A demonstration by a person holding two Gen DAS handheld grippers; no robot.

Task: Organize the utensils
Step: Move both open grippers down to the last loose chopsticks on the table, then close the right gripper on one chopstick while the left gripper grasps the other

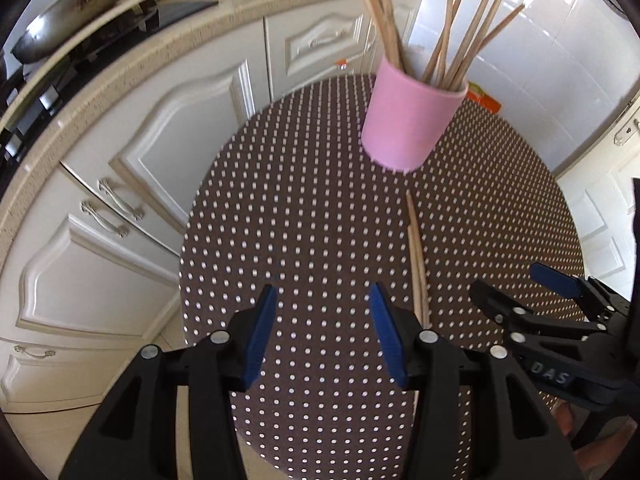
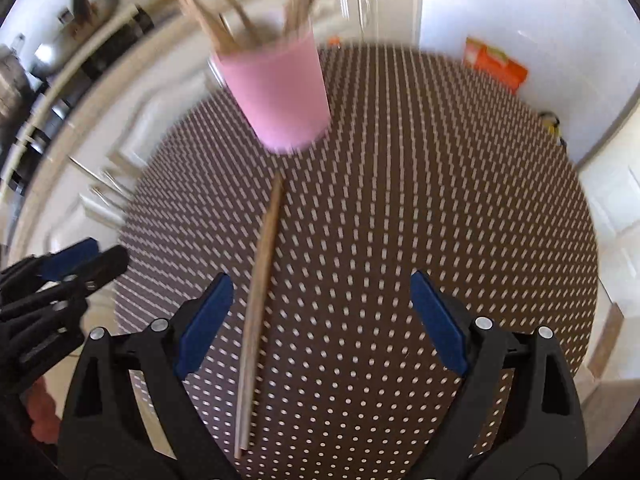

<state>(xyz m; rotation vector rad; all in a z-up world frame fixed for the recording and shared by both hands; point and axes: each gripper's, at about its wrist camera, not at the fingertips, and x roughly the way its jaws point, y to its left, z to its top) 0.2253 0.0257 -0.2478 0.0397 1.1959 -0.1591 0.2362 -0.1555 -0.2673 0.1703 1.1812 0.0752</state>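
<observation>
A pink cup [image 1: 412, 120] stands on the round brown dotted table [image 1: 300, 208] and holds several wooden chopsticks [image 1: 468, 32]. A pair of chopsticks [image 1: 416, 256] lies flat on the table in front of the cup. My left gripper [image 1: 324, 336] is open and empty, just left of the lying pair. My right gripper [image 1: 516, 288] shows at the right. In the right wrist view the cup [image 2: 280, 92] is blurred, and the lying pair [image 2: 260, 280] sits between the open fingers, close to the left one, of my right gripper [image 2: 322, 320]. My left gripper [image 2: 84, 258] shows at the left.
White kitchen cabinets [image 1: 132, 168] and a countertop with a wok [image 1: 76, 4] curve around the left side. An orange packet [image 2: 496, 64] lies at the table's far edge by the white tiled wall.
</observation>
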